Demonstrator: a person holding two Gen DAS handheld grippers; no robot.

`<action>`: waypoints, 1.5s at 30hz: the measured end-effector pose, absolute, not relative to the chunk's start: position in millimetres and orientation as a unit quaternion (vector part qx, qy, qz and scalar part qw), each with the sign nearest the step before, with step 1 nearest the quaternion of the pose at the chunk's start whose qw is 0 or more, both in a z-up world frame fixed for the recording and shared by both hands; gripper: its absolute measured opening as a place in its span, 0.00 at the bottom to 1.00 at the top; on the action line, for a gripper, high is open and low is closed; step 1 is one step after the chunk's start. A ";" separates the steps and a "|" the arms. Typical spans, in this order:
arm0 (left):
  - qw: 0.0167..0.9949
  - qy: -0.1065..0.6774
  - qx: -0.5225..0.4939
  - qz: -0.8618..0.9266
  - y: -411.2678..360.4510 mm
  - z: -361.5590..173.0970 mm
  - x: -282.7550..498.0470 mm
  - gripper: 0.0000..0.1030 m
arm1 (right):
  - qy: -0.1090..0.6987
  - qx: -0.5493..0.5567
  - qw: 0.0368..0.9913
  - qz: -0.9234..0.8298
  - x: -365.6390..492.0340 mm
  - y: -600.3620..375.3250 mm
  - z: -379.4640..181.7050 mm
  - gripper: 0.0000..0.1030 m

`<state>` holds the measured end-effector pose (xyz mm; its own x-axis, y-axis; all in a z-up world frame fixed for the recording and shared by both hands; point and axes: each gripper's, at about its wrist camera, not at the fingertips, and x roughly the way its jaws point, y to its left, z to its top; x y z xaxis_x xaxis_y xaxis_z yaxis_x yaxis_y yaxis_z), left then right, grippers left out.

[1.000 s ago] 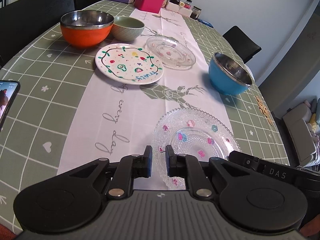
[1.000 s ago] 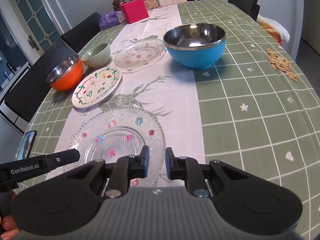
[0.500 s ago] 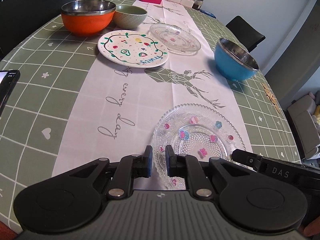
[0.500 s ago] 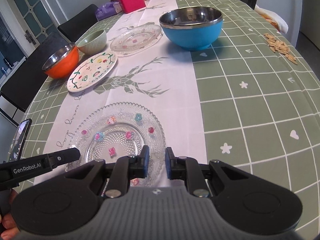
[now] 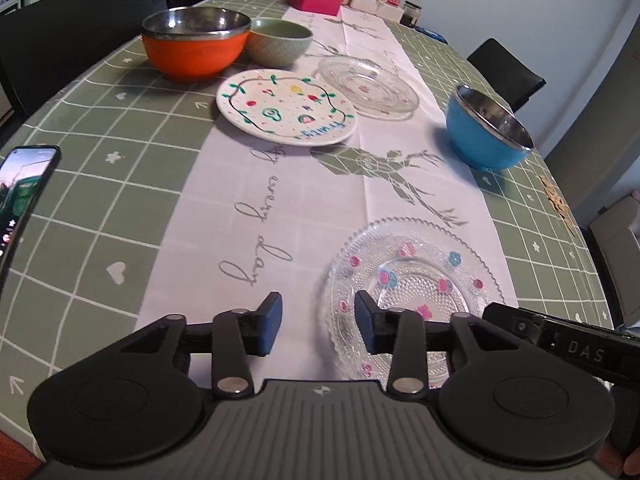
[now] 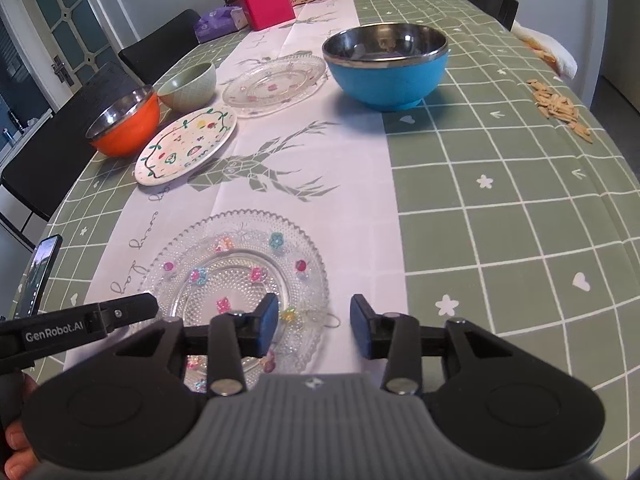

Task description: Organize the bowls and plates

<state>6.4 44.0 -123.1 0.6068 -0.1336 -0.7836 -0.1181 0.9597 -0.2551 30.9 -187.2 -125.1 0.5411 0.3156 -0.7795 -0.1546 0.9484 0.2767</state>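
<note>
A clear glass plate with coloured flowers [image 5: 416, 280] [image 6: 240, 272] lies on the white runner at the near end of the table. My left gripper [image 5: 318, 322] hovers over its left rim, jaws opening, nothing pressed between the pads. My right gripper [image 6: 314, 326] hovers over its right rim, jaws opening too, nothing gripped. Farther off stand a white fruit-painted plate [image 5: 286, 108] [image 6: 186, 146], a second glass plate [image 5: 368, 86] [image 6: 276, 84], an orange steel-lined bowl [image 5: 196, 42] [image 6: 124, 124], a green bowl [image 5: 278, 42] [image 6: 188, 84] and a blue steel-lined bowl [image 5: 488, 132] [image 6: 386, 66].
A phone [image 5: 22, 196] [image 6: 38, 276] lies at the left table edge. A pink box [image 6: 268, 6], a purple tissue pack [image 6: 218, 22] and jars sit at the far end. Seeds [image 6: 558, 108] are scattered on the right. Black chairs [image 5: 80, 28] line the left side.
Both grippers have gone from shut to partly open. The left view has tipped down slightly and back; the hands have hardly shifted. No plate or bowl has moved.
</note>
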 end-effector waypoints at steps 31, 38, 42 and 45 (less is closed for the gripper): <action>0.922 0.370 -0.115 -0.023 108.3 -98.7 136.5 0.56 | 0.432 0.110 0.880 0.161 150.2 -132.5 -100.2 0.64; 0.917 0.378 -0.131 0.008 139.0 -122.8 160.8 0.56 | 0.451 0.132 0.867 0.167 182.8 -114.0 -125.3 0.62; 0.917 0.377 -0.132 0.010 146.1 -129.1 170.3 0.56 | 0.467 0.158 0.853 0.173 199.4 -108.0 -139.1 0.59; 0.916 0.378 -0.132 0.009 148.7 -132.8 176.7 0.56 | 0.458 0.152 0.858 0.175 205.8 -101.1 -139.4 0.58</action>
